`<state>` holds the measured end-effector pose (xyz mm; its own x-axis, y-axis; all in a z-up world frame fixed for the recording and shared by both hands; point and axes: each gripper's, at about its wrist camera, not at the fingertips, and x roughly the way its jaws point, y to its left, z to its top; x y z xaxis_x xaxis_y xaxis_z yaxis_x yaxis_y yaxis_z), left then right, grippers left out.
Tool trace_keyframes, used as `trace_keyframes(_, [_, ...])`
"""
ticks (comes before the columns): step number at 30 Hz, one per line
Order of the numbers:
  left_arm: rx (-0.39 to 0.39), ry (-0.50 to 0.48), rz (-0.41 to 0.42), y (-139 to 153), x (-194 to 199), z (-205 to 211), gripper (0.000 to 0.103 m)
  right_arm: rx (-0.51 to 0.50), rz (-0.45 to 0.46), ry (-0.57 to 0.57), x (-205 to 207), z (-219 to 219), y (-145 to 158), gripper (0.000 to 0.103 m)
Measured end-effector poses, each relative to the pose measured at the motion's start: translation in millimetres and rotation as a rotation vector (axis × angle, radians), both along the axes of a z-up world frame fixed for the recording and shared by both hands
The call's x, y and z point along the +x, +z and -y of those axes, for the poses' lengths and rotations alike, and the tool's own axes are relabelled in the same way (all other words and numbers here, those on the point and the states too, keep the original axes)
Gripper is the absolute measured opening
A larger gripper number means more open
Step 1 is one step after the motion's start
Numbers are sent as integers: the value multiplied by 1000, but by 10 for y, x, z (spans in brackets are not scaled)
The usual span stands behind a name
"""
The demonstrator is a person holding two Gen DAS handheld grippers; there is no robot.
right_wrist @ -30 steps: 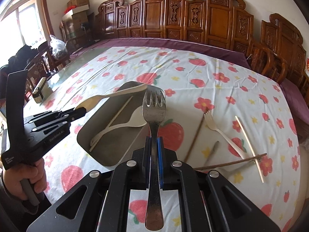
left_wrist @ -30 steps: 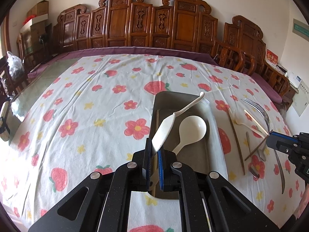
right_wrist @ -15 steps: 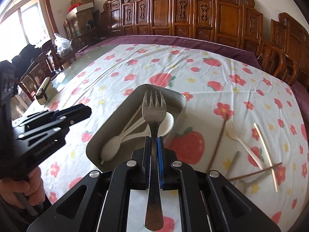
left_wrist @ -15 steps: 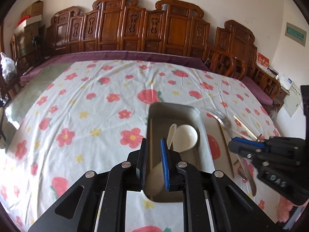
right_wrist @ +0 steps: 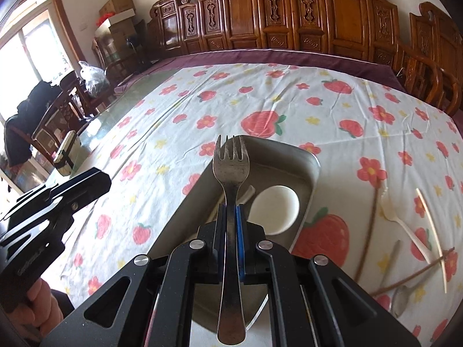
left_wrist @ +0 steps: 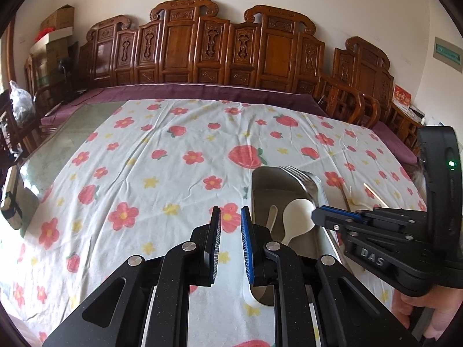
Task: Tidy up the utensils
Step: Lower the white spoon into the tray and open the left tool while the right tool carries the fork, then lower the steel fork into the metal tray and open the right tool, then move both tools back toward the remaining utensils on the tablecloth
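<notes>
My right gripper (right_wrist: pixel 230 211) is shut on a metal fork (right_wrist: pixel 230 167), tines forward, over the near left part of the metal tray (right_wrist: pixel 289 156). In the tray lie a white spoon (right_wrist: pixel 275 208) and a white plastic knife (left_wrist: pixel 272 217). My left gripper (left_wrist: pixel 230 211) hangs over the flowered cloth just left of the tray (left_wrist: pixel 260 179), its jaws a little apart with nothing between them. From the left wrist view the right gripper (left_wrist: pixel 317 215) and its fork (left_wrist: pixel 303 177) reach in over the tray.
Right of the tray lie a white plastic fork (right_wrist: pixel 402 222), pale chopsticks (right_wrist: pixel 431 231), brown chopsticks (right_wrist: pixel 370 225) and a metal spoon (right_wrist: pixel 400 300). A small box (left_wrist: pixel 11 199) stands at the left table edge. Carved wooden chairs (left_wrist: pixel 231 52) line the far side.
The left gripper let go of the white knife, which now lies in the tray, and drew back to the left. The right gripper carried the fork over the tray.
</notes>
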<state>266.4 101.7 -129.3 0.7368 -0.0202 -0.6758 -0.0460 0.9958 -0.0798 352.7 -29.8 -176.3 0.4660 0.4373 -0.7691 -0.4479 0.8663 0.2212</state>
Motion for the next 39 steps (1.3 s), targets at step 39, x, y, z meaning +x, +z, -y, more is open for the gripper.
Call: trace_keyframes(39, [-3,-242,5,-210,-342,1098,52,-153,-41,-371,-302,2409,-399,38])
